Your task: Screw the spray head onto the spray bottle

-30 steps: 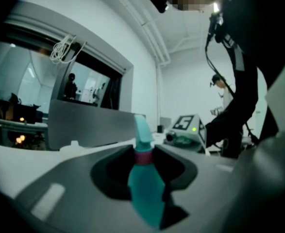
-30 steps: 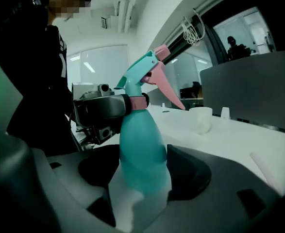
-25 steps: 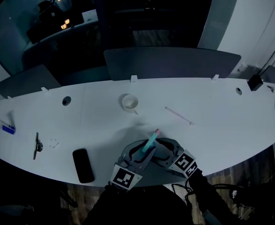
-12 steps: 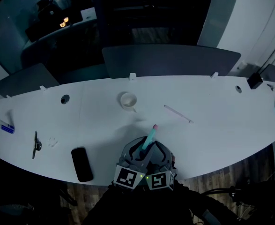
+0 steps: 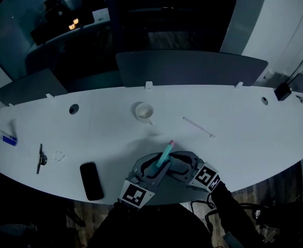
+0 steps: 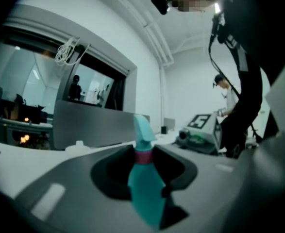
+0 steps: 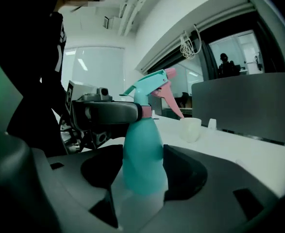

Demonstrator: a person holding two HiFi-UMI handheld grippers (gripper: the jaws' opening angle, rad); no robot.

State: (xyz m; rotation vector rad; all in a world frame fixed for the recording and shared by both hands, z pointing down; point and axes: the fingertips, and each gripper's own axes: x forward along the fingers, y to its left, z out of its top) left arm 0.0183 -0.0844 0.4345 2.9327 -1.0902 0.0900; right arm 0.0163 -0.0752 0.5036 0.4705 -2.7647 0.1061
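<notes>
The spray bottle [image 7: 143, 154] is teal, widening below a pink collar [image 7: 146, 111]. Its teal spray head [image 7: 149, 84] with a pink trigger [image 7: 174, 101] sits on the neck. It leans over the near edge of the bench [image 5: 234, 138]. The left gripper [image 6: 147, 166] clasps it in its fingers. The right gripper [image 7: 142, 166] has fingers that have just been closing and now press its body.

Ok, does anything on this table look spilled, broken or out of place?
Nothing looks spilled or damaged. The only stray is a thin white stick lying slanted on the table, past the spray bottle; what it is I can't tell.
</notes>
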